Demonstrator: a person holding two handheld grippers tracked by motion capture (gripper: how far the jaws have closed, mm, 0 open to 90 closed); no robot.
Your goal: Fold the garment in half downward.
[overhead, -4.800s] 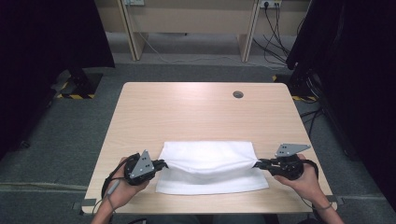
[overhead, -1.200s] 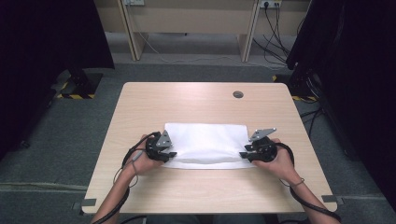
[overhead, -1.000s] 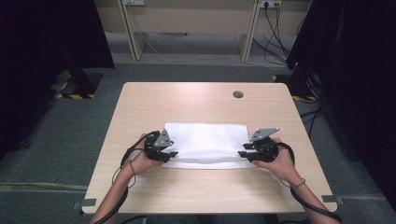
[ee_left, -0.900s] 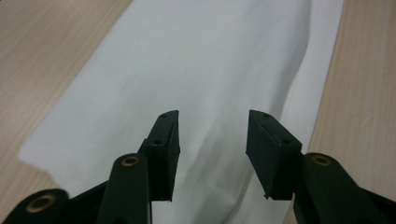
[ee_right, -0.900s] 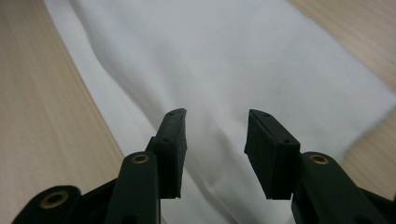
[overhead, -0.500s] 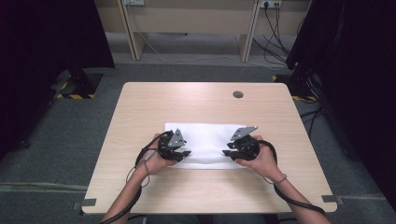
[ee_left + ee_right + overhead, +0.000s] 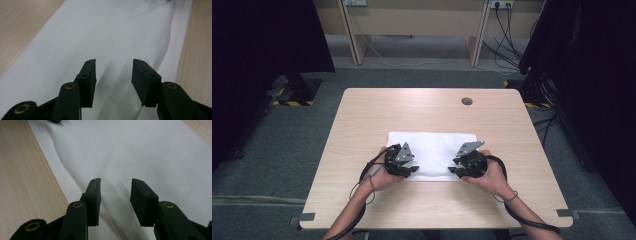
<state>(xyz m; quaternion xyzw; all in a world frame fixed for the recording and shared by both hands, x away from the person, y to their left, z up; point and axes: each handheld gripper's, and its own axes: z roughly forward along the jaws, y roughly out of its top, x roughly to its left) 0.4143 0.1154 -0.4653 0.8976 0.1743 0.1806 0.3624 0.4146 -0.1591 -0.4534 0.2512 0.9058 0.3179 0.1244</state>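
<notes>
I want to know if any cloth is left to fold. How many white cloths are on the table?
1. The white cloth lies folded on the table, toward its near side, between the left tool and right tool.

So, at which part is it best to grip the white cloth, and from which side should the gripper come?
Probably the short ends of the white cloth: it lies flat and folded, so only edges offer a lip. The left gripper and right gripper, jaws open, would come from their own sides, low over the table.
</notes>
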